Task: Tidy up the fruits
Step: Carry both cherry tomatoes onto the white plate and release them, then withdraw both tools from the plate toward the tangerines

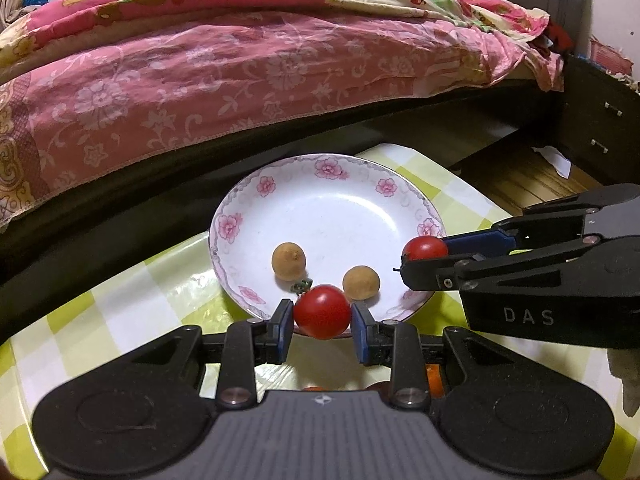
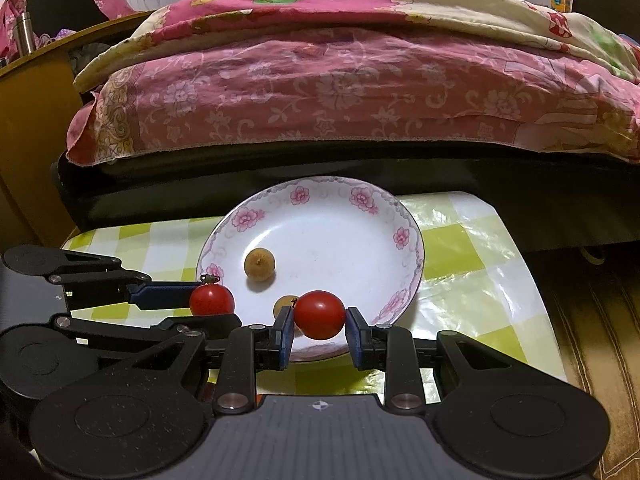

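Note:
A white plate with pink flowers sits on the checked table and holds two small brown round fruits. My left gripper is shut on a red cherry tomato over the plate's near rim; it also shows in the right wrist view. My right gripper is shut on another red cherry tomato above the plate's near edge; it enters the left wrist view from the right. One brown fruit lies mid-plate; the other is partly hidden.
The table has a green and white checked plastic cover. A bed with a pink floral quilt runs along the far side. A dark cabinet with drawers stands at the right, over wooden floor.

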A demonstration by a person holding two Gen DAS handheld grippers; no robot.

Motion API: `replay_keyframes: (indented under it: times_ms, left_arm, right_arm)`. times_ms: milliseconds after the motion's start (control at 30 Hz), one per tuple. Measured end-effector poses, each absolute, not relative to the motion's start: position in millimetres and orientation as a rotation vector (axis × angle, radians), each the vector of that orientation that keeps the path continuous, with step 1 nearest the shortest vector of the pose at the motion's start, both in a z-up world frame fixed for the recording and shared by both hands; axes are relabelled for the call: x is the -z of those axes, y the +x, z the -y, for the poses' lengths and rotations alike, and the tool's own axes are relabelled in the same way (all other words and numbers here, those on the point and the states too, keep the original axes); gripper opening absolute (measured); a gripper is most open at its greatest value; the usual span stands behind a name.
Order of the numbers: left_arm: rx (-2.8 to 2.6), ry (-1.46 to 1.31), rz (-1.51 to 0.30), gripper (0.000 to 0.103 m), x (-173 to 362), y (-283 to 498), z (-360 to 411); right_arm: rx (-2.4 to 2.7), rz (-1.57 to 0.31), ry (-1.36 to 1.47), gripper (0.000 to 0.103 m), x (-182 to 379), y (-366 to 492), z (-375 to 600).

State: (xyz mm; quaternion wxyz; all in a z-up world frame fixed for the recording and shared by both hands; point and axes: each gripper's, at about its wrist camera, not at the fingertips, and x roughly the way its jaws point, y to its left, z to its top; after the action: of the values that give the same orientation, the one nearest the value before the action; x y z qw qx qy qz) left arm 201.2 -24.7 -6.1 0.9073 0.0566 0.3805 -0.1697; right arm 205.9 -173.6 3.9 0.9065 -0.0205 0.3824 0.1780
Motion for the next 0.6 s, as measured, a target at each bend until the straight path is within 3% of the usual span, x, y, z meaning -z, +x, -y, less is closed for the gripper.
replay_keyframes:
  times_ms: [133, 600]
  left_arm:
    - [0.347, 0.107, -0.778, 0.044, 3.9, 202.0, 22.6]
    - [0.35, 0.107, -0.77, 0.046, -8.6, 189.6, 14.4]
  right_arm:
    - [-0.366, -0.785, -0.043, 0.025, -3.4, 205.6, 173.3]
    - [-0.355, -0.762, -0.015, 0.026, -9.6, 200.7, 178.1]
